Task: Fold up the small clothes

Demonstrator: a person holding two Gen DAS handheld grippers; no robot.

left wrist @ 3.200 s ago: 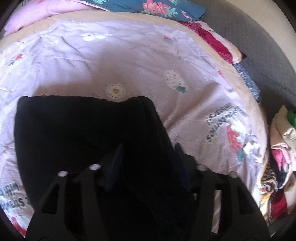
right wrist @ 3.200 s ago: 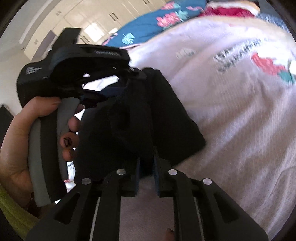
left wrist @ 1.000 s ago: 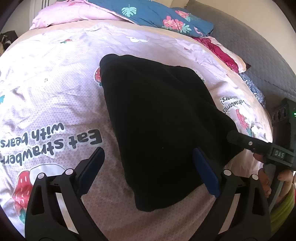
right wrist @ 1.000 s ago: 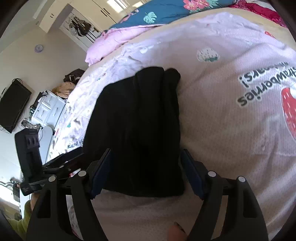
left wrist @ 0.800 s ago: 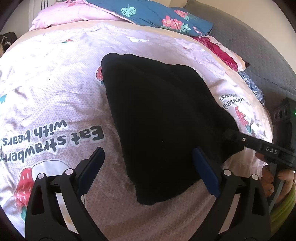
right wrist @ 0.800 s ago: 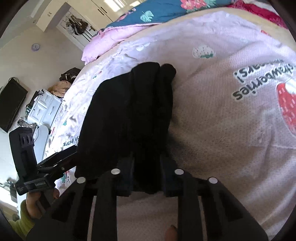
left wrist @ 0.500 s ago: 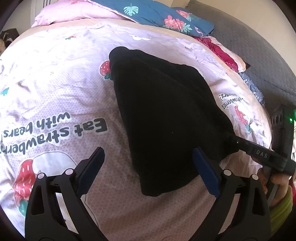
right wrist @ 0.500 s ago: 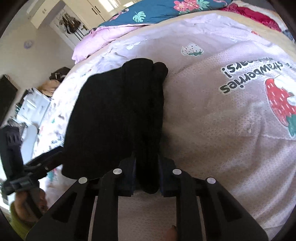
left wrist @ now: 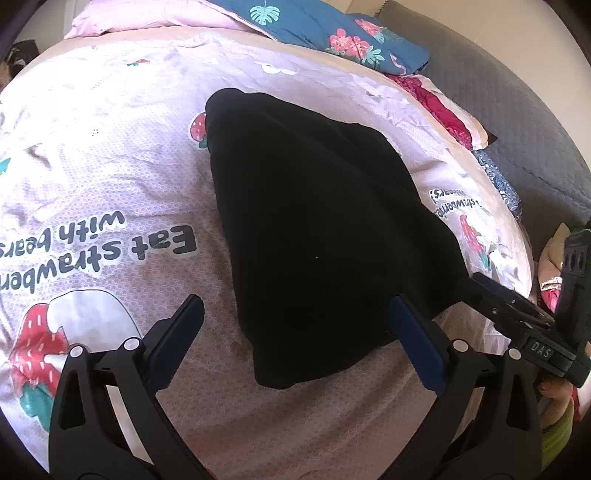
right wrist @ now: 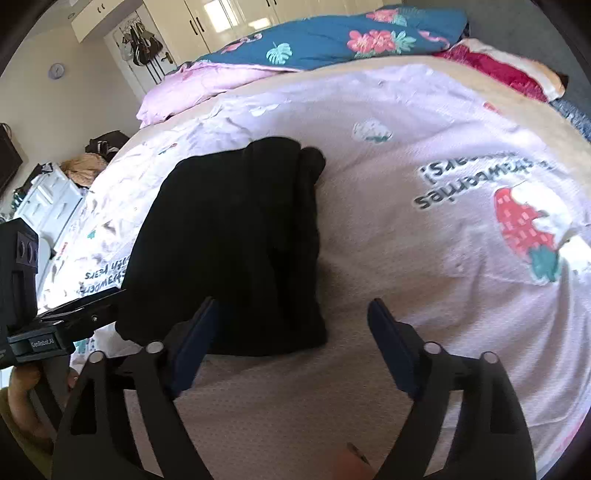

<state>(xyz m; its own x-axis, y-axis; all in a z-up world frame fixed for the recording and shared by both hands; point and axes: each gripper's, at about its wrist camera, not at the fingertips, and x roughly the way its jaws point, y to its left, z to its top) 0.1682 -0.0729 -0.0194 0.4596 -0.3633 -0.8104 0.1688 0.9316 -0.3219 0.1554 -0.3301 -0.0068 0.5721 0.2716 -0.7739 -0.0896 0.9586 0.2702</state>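
A black folded garment (left wrist: pixel 317 229) lies flat on the pink strawberry-print bedspread (left wrist: pixel 110 206); it also shows in the right wrist view (right wrist: pixel 236 243). My left gripper (left wrist: pixel 295 332) is open and empty, its jaws wide apart just in front of the garment's near edge. My right gripper (right wrist: pixel 291 339) is open and empty, with its left finger (right wrist: pixel 192 347) over the garment's near corner. The right gripper also shows at the right edge of the left wrist view (left wrist: pixel 517 317), beside the garment's right corner.
A blue floral pillow (left wrist: pixel 332 33) and a pink pillow (right wrist: pixel 195 85) lie at the head of the bed. A red and cream cloth (left wrist: pixel 443 110) lies at the bed's right side, and a pile of clothes (left wrist: pixel 554 266) sits beyond it. A grey quilted surface (left wrist: pixel 517 110) borders the bed.
My right gripper, shut on the garment's near edge half a second ago, has opened and let it go. The garment now lies flat. My left gripper stays open.
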